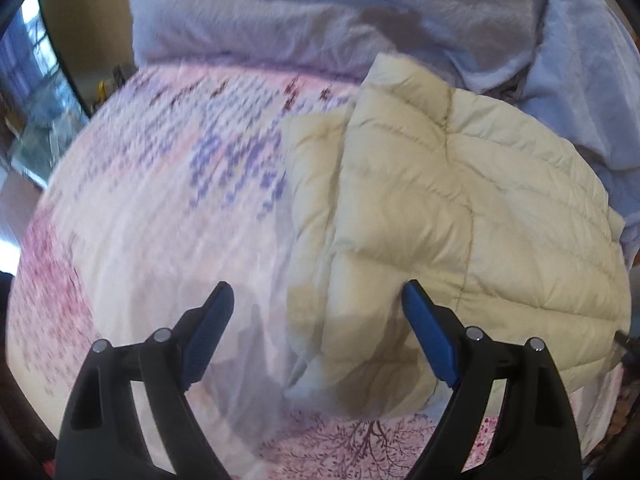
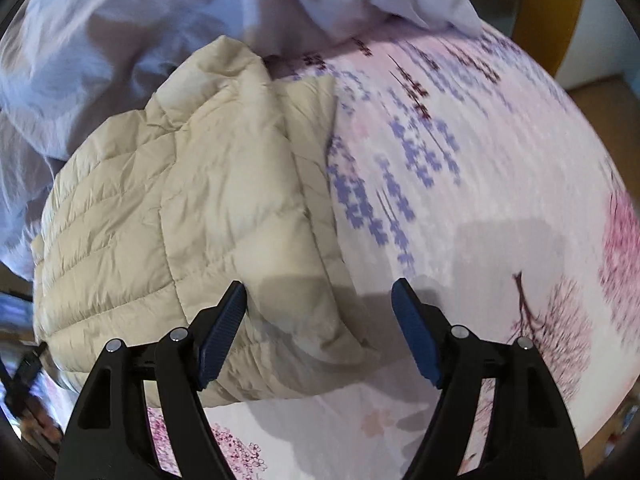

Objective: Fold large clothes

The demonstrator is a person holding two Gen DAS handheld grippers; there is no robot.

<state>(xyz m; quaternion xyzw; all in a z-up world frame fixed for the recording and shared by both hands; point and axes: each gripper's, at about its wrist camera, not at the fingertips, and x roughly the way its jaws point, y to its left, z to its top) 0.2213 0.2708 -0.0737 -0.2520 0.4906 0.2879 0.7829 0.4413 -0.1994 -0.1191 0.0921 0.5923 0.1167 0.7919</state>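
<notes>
Quilted cream jacket (image 1: 440,200), folded, puffy, laid on a floral bed sheet (image 1: 140,220).
Left gripper (image 1: 318,300) and right gripper (image 2: 318,300) are held wide, empty; sheet print is blurred.

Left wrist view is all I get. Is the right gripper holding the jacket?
Observer: No. The right gripper stands open above the near edge of the cream quilted jacket, nothing pinched.
Operator: What's on the jacket's other side?
Observer: Bare flowered bedsheet, with a printed pink tree beside the right gripper.
Operator: Anything past the sheet's edge there?
Observer: A brown floor and a yellow-brown upright panel beyond the bed.
</notes>
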